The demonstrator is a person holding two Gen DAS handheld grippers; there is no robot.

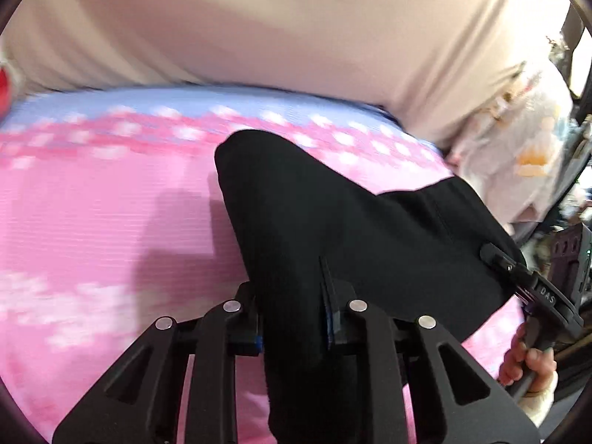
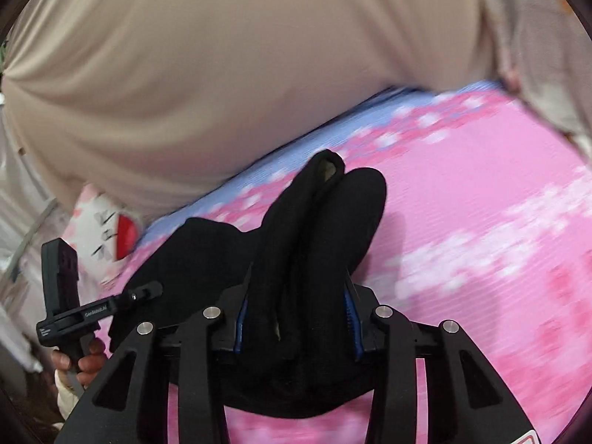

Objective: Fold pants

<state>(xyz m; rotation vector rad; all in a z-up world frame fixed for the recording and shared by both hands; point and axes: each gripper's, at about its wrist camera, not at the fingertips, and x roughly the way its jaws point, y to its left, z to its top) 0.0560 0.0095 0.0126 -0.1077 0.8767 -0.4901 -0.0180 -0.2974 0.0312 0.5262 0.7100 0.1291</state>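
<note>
Black pants (image 1: 333, 229) fill the space right in front of both cameras, bunched thick between each pair of fingers. From the left wrist view the left gripper (image 1: 294, 318) has closed down on a fat fold of the dark cloth, which runs away from it in a broad rounded lobe across the bed. From the right wrist view the right gripper (image 2: 294, 307) pinches another wad of the same garment, two rounded humps of fabric standing up past its blue-edged pads. Neither gripper closes fully; the cloth keeps the fingers apart.

The pants hang partly lifted, the rest trailing over a pink mattress cover (image 1: 92, 222) printed with pale blossoms and a lilac-blue band along its far edge. Beyond that edge rises a large beige cushion (image 1: 259, 26). A white plush toy with red markings (image 2: 107, 229) sits off to one side, and a pale patterned bundle (image 1: 518, 148) lies at the other. Everything is motion-blurred, so the pants seem to be mid-carry.

To do this fold well, I'd say both grippers should travel together at the same height, keeping the cloth taut between them so the layers land edge over edge, and lower it flat before letting go rather than dropping it in a heap.
</note>
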